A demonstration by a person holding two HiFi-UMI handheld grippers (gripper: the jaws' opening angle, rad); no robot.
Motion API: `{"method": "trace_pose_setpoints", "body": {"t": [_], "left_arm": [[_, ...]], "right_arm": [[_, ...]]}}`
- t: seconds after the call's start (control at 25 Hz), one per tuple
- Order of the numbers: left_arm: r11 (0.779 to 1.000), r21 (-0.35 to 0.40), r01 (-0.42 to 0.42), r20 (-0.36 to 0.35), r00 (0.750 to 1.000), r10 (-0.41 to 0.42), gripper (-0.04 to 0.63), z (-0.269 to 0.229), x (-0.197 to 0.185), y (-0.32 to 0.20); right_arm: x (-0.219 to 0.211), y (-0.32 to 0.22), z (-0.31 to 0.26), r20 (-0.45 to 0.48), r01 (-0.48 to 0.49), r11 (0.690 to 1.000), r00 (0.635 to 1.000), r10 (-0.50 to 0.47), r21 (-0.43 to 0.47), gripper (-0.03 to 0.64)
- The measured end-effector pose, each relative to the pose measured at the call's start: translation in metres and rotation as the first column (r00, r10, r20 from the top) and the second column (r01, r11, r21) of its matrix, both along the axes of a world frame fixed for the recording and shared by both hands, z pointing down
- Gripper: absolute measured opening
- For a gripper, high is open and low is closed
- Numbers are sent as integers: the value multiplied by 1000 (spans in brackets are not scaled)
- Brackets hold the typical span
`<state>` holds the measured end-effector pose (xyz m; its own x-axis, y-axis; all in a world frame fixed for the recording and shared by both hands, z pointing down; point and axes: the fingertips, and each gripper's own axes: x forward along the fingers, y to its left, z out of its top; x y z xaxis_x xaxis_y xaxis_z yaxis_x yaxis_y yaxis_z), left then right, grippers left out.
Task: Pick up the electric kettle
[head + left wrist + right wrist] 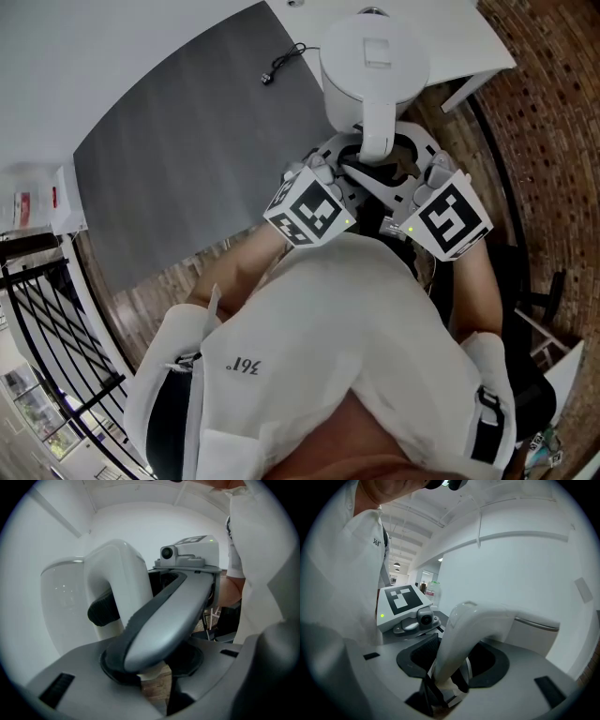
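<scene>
The white electric kettle stands out in front of me, its handle pointing back at me. Both grippers meet at the handle's lower end. In the right gripper view the handle arches down into my right gripper, whose pads close on it. In the left gripper view the handle drops behind a grey finger of the right gripper, which crosses the picture. The left gripper is closed round the handle's pale lower end. From above, the left gripper and the right gripper sit side by side.
A dark grey mat lies to the kettle's left, with a black cable and plug on it. A white table is behind the kettle. Brick-patterned floor runs along the right. A black railing is at the lower left.
</scene>
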<state>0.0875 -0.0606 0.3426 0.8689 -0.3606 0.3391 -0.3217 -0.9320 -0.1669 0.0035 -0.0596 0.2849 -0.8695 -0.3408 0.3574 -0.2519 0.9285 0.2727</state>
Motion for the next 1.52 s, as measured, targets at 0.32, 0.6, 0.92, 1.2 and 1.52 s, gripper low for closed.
{"method": "trace_pose_setpoints", "body": {"t": [0.32, 0.6, 0.92, 1.2, 1.52], "left_arm": [[999, 19, 33, -5, 999, -33, 120, -8, 21, -24], [999, 31, 34, -5, 999, -33, 120, -13, 35, -33], [998, 53, 16, -1, 1000, -16, 121, -22, 44, -37], [996, 89, -3, -3, 1000, 3, 121, -41, 46, -43], [994, 104, -29, -7, 1000, 30, 121, -50, 53, -48]], "right_arm": [[21, -21, -7, -5, 37, 999, 999, -37, 18, 175], [34, -28, -11, -13, 40, 999, 999, -39, 32, 175], [43, -32, -21, -11, 29, 998, 1000, -29, 51, 175], [44, -38, -40, -2, 13, 996, 1000, -13, 86, 175], [51, -44, -48, -9, -7, 995, 1000, 8, 95, 175]]}}
